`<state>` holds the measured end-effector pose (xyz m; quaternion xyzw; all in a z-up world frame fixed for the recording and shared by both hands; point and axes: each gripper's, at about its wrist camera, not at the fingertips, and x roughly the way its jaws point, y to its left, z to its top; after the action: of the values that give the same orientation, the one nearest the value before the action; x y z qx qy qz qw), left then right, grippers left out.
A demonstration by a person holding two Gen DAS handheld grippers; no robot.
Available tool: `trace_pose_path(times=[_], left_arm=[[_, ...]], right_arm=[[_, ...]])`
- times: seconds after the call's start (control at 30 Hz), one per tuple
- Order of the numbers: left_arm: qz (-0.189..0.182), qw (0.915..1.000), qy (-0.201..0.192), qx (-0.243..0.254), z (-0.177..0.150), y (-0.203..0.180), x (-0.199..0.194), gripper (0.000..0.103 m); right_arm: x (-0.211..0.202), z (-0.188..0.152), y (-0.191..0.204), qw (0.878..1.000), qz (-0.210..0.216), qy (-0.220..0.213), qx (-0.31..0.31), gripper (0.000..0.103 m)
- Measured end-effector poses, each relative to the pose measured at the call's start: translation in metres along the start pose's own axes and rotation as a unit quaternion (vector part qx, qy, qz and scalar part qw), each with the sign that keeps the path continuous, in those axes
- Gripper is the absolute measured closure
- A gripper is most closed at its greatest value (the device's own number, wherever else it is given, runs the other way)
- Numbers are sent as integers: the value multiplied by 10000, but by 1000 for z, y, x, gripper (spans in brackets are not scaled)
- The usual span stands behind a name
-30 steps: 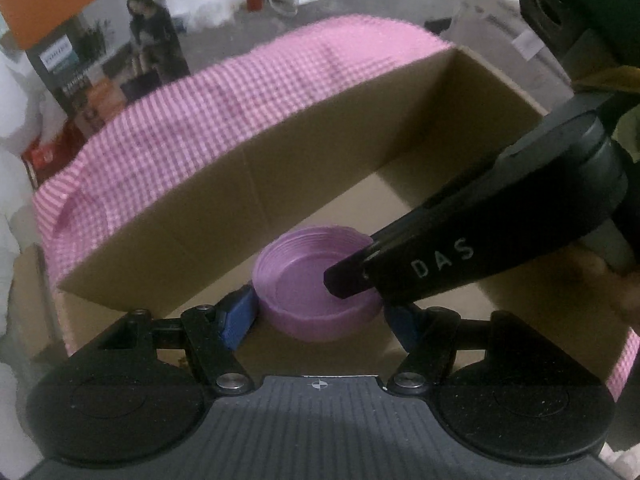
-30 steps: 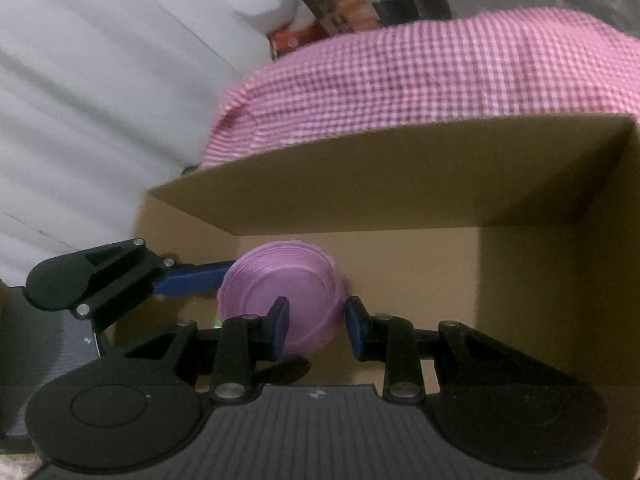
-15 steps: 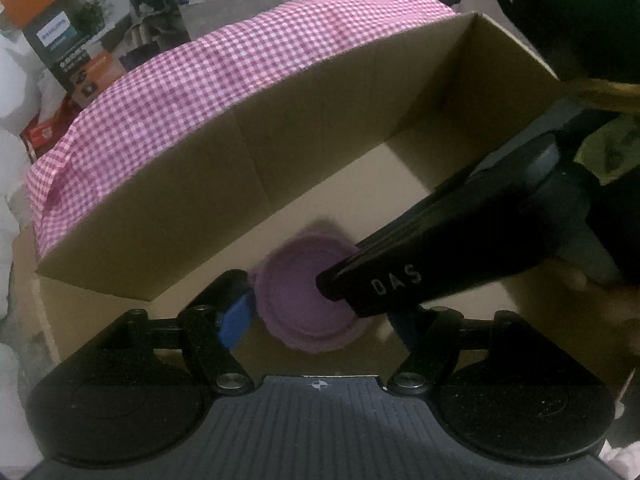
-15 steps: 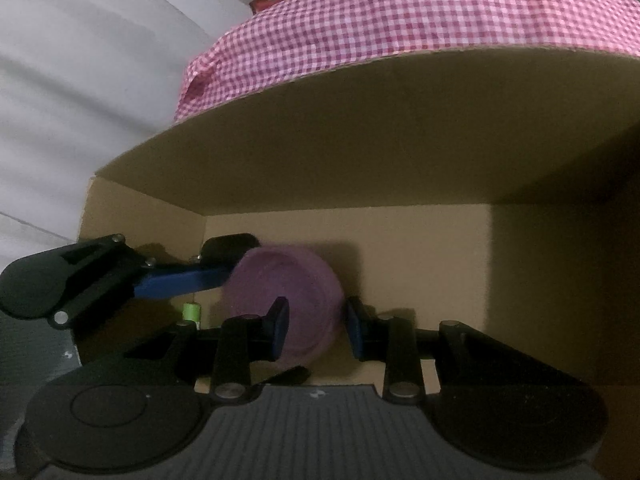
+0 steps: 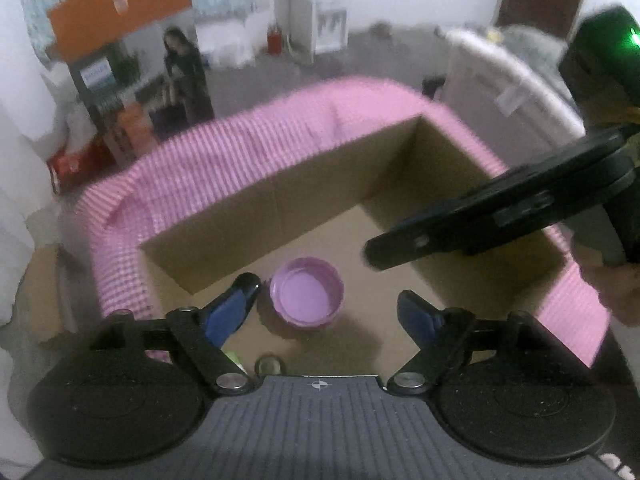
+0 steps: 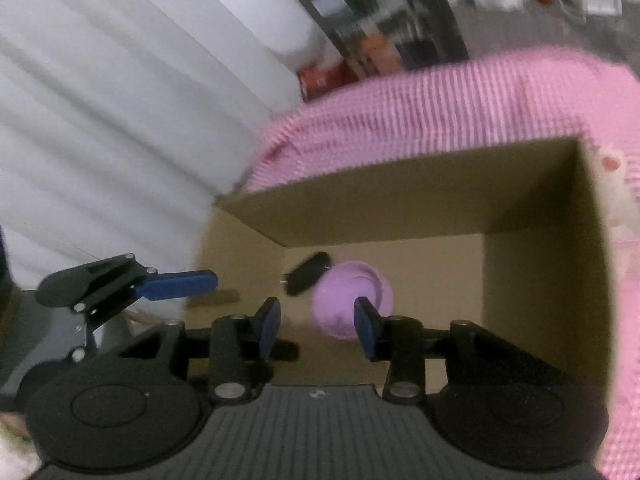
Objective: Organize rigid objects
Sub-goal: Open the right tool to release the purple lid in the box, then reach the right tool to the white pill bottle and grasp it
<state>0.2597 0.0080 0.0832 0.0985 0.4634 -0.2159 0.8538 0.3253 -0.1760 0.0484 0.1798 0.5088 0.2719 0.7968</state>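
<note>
Cardboard box (image 5: 400,184), open at the top, sits on a pink checked cloth (image 5: 224,152) that wraps round its outer walls. Its brown floor is mostly bare, so there is plenty of free room inside between the four upright walls. A pink lid (image 5: 307,293) lies hollow side up on that floor, near the left wall and well clear of the far one.

From the left wrist camera the left gripper (image 5: 328,304) hangs above the box with its jaws spread wide; they have just been opening, and the lid sits below the gap with neither blue pad touching it. At the right of that view the black body of the right gripper (image 5: 500,216) reaches across over the box, a hand (image 5: 612,280) behind it.

The right wrist camera adds what the other misses: the right gripper's (image 6: 316,324) jaws stand apart, having just been opening, with nothing pinched between them, the lid lying lower down behind the right-hand pad. A small dark object (image 6: 307,273), too blurred to name, lies beside the lid. The left gripper's blue finger (image 6: 176,285) shows outside the box's left edge.
</note>
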Motion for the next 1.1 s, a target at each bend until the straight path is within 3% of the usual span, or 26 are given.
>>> trace_pose_path(times=[0.23, 0.4, 0.57, 0.6, 0.67, 0.77, 1.1], left_arm=[[-101, 9942, -1050, -193, -60, -22, -76, 11], [-78, 9869, -1504, -571, -115, -38, -88, 11], [122, 9806, -1687, -995, -155, -46, -87, 11], [228, 9801, -1696, -1005, -160, -47, -86, 11], [501, 9783, -1730, -1024, -167, -49, -79, 11], [697, 9765, -1706, -1116, -174, -48, -64, 13], [957, 9767, -1627, -1024, -181, -39, -32, 32]], right_arm=[[-94, -64, 42, 9945, 589, -758, -420, 60], [-113, -111, 70, 9890, 810, -986, -747, 59], [-102, -146, 83, 9865, 825, -1131, -855, 57], [-97, -152, 86, 9868, 759, -1123, -890, 43], [-86, -163, 92, 9864, 545, -1184, -996, 32], [-68, -177, 102, 9840, 240, -1241, -1253, 32], [-29, -190, 120, 9820, 65, -1050, -1566, 32]])
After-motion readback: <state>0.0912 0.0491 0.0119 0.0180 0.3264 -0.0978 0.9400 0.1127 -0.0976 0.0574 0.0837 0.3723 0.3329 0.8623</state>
